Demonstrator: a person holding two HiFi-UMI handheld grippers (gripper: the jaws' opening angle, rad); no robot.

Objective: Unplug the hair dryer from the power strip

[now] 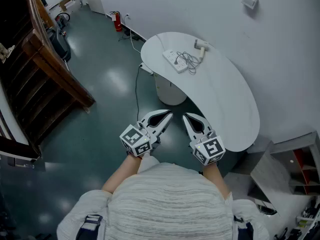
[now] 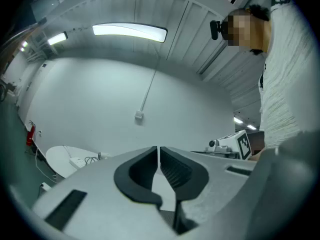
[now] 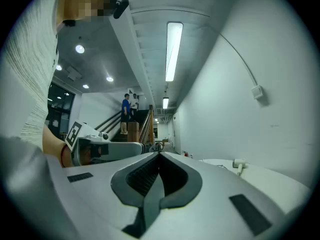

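A white power strip (image 1: pixel 175 61) lies near the far end of the curved white table (image 1: pixel 235 109), with a tangle of grey cord beside it. The small white hair dryer (image 1: pixel 201 46) lies just beyond the strip, close to the wall. My left gripper (image 1: pixel 168 115) and right gripper (image 1: pixel 186 117) hover side by side over the floor at the table's near edge, well short of the strip. Both are shut and hold nothing. In the left gripper view the strip (image 2: pixel 77 162) shows small at the lower left; in the right gripper view the dryer (image 3: pixel 239 163) shows at the right.
A white cylindrical pedestal (image 1: pixel 167 91) carries the table. A dark wooden staircase (image 1: pixel 45 69) rises at the left. A cable (image 1: pixel 136 89) trails over the green floor toward the wall, where a red fire extinguisher (image 1: pixel 117 21) stands. Shelving (image 1: pixel 300 169) stands at the right.
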